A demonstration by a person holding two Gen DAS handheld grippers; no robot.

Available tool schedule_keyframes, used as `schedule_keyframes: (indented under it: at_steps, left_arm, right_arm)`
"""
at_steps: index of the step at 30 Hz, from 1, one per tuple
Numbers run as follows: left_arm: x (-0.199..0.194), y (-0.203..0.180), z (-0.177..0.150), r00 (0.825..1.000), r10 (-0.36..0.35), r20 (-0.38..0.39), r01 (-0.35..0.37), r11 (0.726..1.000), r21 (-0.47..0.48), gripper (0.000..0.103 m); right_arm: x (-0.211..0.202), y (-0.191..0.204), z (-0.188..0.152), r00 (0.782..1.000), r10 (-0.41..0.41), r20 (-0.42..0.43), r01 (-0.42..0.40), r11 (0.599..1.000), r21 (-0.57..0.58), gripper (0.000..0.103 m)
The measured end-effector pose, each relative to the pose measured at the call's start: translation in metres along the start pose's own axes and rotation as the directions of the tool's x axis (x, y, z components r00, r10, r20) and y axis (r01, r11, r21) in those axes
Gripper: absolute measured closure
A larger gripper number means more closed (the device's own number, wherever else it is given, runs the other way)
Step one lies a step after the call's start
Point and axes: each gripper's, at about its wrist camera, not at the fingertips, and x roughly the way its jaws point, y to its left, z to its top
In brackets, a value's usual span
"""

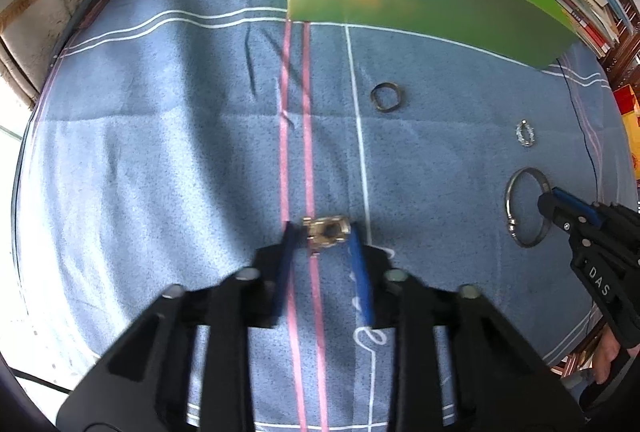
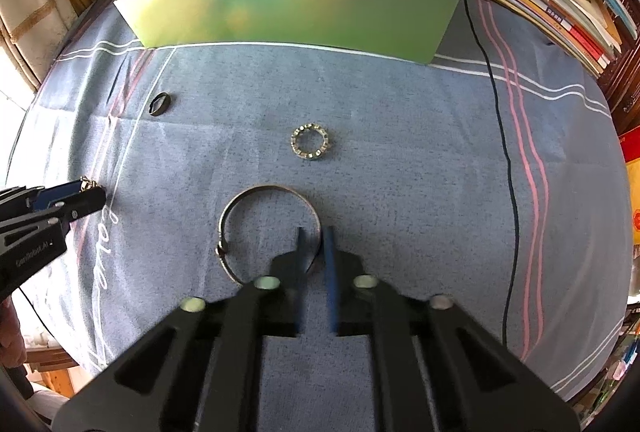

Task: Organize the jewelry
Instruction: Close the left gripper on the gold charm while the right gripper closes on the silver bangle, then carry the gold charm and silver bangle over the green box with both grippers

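Bangle [image 2: 269,230]: thin rigid metal hoop with a hinge clasp, flat on the blue woven cloth [image 2: 400,172] in front of the green box [image 2: 304,16]. Light, stiff, likely slippery; pinch across the band, not the clasp. Right gripper [image 2: 314,246] is clenched on its near-right rim. Left gripper [image 1: 322,236], further left of the box, grasps a chunky gold ring [image 1: 327,230], pads against its sides. Crystal-studded ring [image 2: 310,141] and dark plain ring [image 2: 160,104] lie loose nearer the box. Small pieces, easily flicked away.

Blue cloth [image 2: 400,152] with white and pink stripes, shiny green box [image 2: 300,16], gold ring [image 1: 327,230], silver bangle [image 2: 240,208], dark ring [image 2: 160,104].
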Motion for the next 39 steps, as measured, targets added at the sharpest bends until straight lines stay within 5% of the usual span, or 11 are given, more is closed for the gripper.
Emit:
schedule_keyframes:
  at_steps: [20, 31, 39]
  left_arm:
    - [-0.038, 0.010, 0.019, 0.991, -0.059, 0.117, 0.065, 0.997, -0.041, 0.083]
    - [-0.091, -0.007, 0.110, 0.955, -0.092, 0.282, 0.099, 0.995, -0.011, 0.083]
    - [-0.075, -0.019, 0.171, 0.950, -0.072, 0.303, 0.086, 0.996, -0.033, 0.083]
  right_arm:
    - [-0.041, -0.004, 0.017, 0.992, 0.004, 0.129, -0.005, 1.000, 0.007, 0.100]
    - [-0.083, -0.030, 0.112, 0.939, -0.018, 0.344, 0.001, 0.999, 0.051, 0.100]
    - [-0.053, -0.035, 0.157, 0.938, -0.048, 0.343, 0.025, 0.997, 0.072, 0.100]
